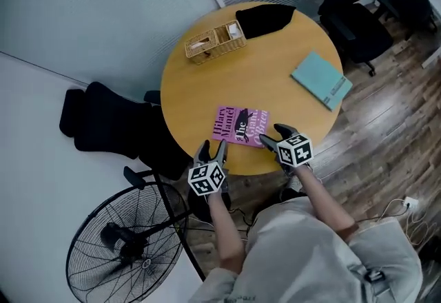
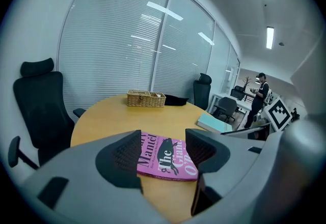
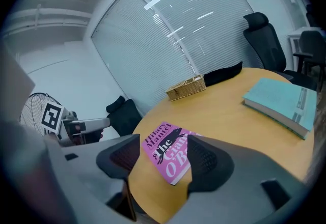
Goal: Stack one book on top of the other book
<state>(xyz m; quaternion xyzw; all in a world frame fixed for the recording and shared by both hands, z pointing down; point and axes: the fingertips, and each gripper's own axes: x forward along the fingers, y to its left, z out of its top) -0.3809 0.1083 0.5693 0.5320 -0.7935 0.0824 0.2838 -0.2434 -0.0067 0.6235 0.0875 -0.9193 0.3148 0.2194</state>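
Note:
A pink paperback (image 1: pixel 240 126) lies flat near the front edge of the round wooden table (image 1: pixel 262 60). A teal book (image 1: pixel 321 80) lies apart from it at the table's right edge. My left gripper (image 1: pixel 212 151) hovers at the table's front rim, just left of the pink book's near corner, jaws open and empty. My right gripper (image 1: pixel 275 137) is at the book's right near corner, also open and empty. In the left gripper view the pink book (image 2: pixel 168 159) shows between the fingers (image 2: pixel 130 154), untouched. The right gripper view frames the same book (image 3: pixel 170 150) and the teal one (image 3: pixel 282 103).
A wicker basket (image 1: pixel 215 40) and a black cloth item (image 1: pixel 265 18) sit at the table's far side. Black office chairs (image 1: pixel 103 119) stand left and far right. A floor fan (image 1: pixel 131 239) is near my left. A person (image 2: pixel 260 93) stands far off.

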